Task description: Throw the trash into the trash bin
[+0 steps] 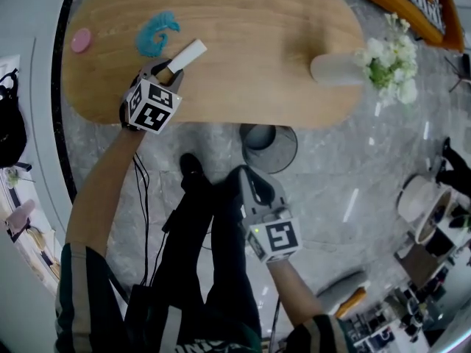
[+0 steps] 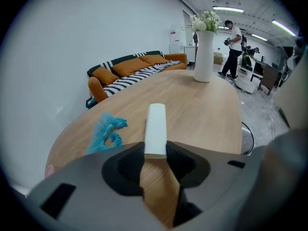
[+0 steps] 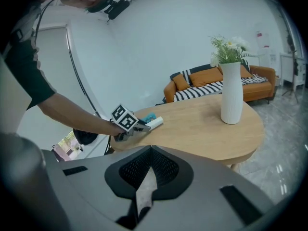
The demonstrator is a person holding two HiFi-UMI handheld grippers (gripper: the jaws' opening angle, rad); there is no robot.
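Note:
A white oblong block (image 1: 188, 55) lies on the oval wooden table (image 1: 257, 57), and my left gripper (image 1: 171, 68) is shut on its near end. In the left gripper view the block (image 2: 155, 126) sticks out forward from between the two dark pads. A crumpled blue piece of trash (image 1: 156, 34) sits just left of it, and a small pink round thing (image 1: 81, 40) lies near the table's left edge. The grey round trash bin (image 1: 268, 147) stands on the floor, half under the table's near edge. My right gripper (image 1: 249, 179) hangs over the floor beside the bin, shut and holding nothing.
A white vase with flowers (image 1: 335, 68) stands on the table's right end. The person's dark-trousered legs (image 1: 202, 226) are below the table edge, left of the bin. An orange sofa (image 2: 130, 71) stands beyond the table, and a person (image 2: 234, 40) stands far off.

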